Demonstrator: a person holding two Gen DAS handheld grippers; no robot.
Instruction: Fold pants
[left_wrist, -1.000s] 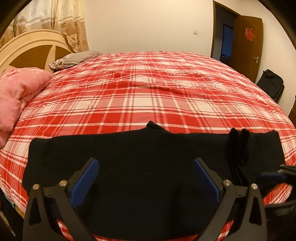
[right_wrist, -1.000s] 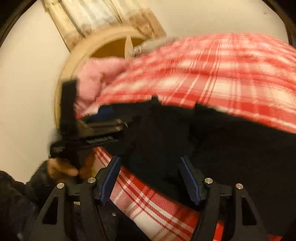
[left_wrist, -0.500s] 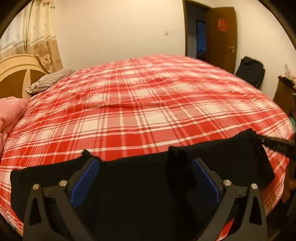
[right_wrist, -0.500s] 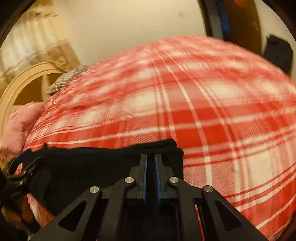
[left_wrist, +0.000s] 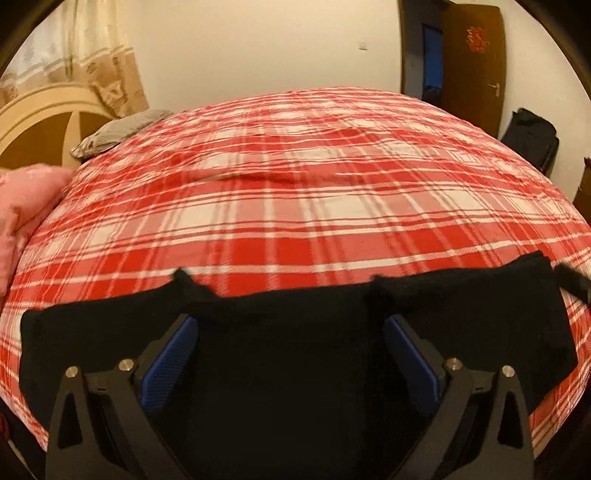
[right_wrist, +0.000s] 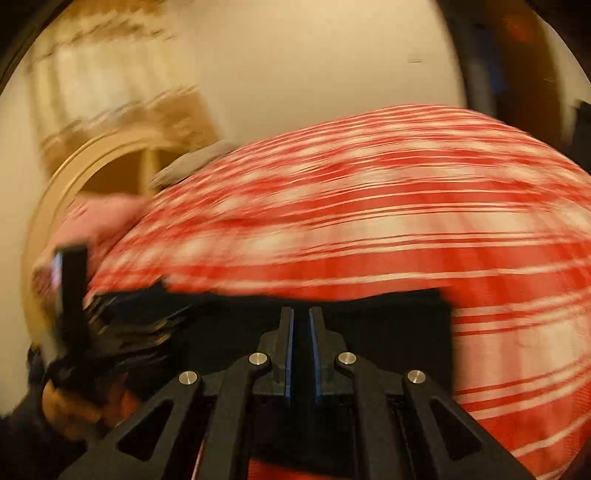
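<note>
Black pants (left_wrist: 288, 369), one pair: right tool (right_wrist: 301, 317) pinches them, left tool (left_wrist: 288, 354) spread wide

Lighting: warm, yellowish indoor light, moderately dim; source not visible. Left wrist view: fairly sharp, slight softness; heavy fisheye bulge curved the bed (left_wrist: 295, 206), black vignette at corners. Black pants (left_wrist: 280, 362) read as a near-featureless dark mass, folds barely legible. Right wrist view: strong horizontal motion blur smeared the plaid and curtain (right_wrist: 110, 92); only the near fingers (right_wrist: 288, 354) stayed crisp.
</note>
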